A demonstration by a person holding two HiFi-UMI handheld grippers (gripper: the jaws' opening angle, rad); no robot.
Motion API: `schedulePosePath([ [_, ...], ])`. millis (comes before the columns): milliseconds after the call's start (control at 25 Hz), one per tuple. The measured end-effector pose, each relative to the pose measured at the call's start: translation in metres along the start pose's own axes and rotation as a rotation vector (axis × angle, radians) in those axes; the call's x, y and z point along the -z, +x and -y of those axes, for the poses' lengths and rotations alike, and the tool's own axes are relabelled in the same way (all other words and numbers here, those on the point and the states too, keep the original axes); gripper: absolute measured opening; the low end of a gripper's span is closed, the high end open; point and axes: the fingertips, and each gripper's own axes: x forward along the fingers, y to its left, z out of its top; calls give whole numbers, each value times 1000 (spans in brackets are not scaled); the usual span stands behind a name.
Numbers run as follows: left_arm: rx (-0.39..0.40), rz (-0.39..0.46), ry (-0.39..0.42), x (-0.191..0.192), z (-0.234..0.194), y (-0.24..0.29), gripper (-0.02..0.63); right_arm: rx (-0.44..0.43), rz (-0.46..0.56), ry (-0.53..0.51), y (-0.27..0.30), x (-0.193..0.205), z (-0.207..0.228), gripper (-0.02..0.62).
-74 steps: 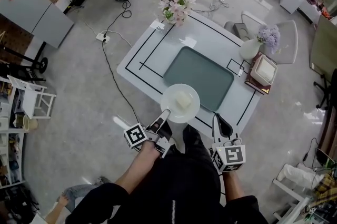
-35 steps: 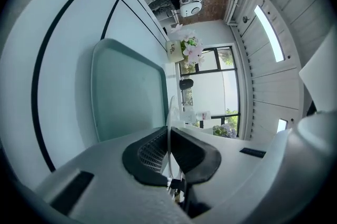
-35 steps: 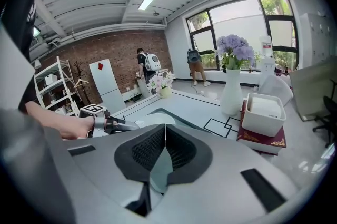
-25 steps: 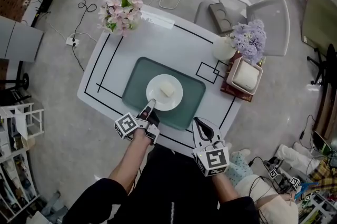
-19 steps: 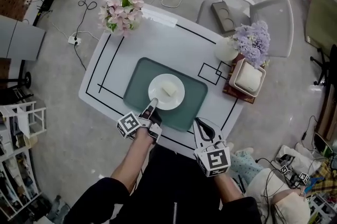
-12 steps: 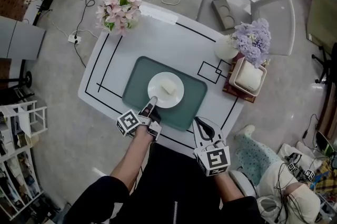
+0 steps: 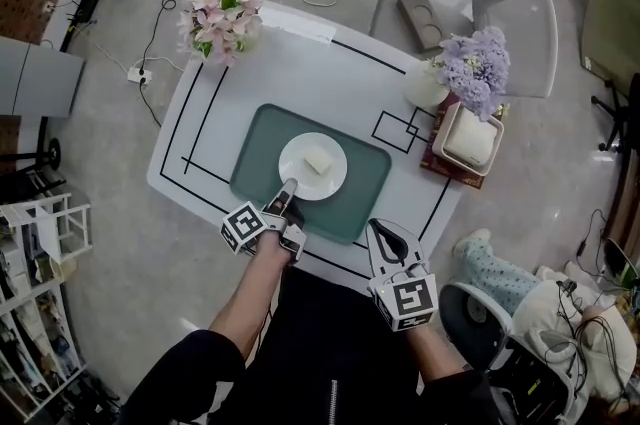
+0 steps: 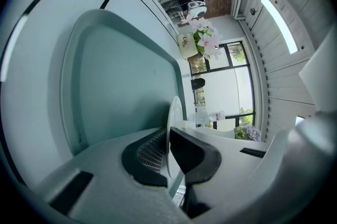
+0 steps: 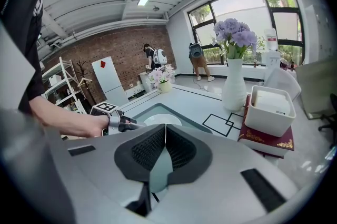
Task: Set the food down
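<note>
At the centre of the head view, a round white plate sits over a grey-green tray on the white desk, which is marked with black lines; on the plate's middle lies the food, a small pale cream block with flat faces, set slightly askew; the plate is plain and shallow, with a thin rim. The left claw reaches in from the lower left of the plate and has its jaws pinched tight on the near rim; in the left gripper view the left claw shows the thin white rim caught edge-on between the two dark pads, with the tray spread behind it; whether the plate's underside touches the tray I cannot tell. The right claw is at the desk's near edge, lower right of the tray, apart from the plate; in the right gripper view the right claw has its ribbed pads pressed together with nothing between them; past it the plate and the left claw show at centre left. At the upper left of the desk stand pink flowers; at the upper right is a white vase of purple flowers, just beside a white box on a dark red book.
</note>
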Motion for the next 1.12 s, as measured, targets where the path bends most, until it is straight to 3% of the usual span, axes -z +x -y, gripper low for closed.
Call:
schedulePosePath([
  [160, 10, -7, 10, 1, 4, 2, 17, 8, 2, -3, -3, 1, 0, 11],
  [280, 31, -5, -5, 0, 9, 4, 135, 12, 2, -3, -3, 2, 0, 11],
  [560, 34, 51, -73, -4, 15, 4, 302, 7, 6, 0, -5, 4, -2, 11],
  [720, 36, 76, -127, -7, 14, 2, 322, -2, 9, -2, -5, 3, -4, 11],
  [1120, -17, 93, -141, -5, 11, -10, 371, -9, 26, 1, -10, 1, -8, 11],
])
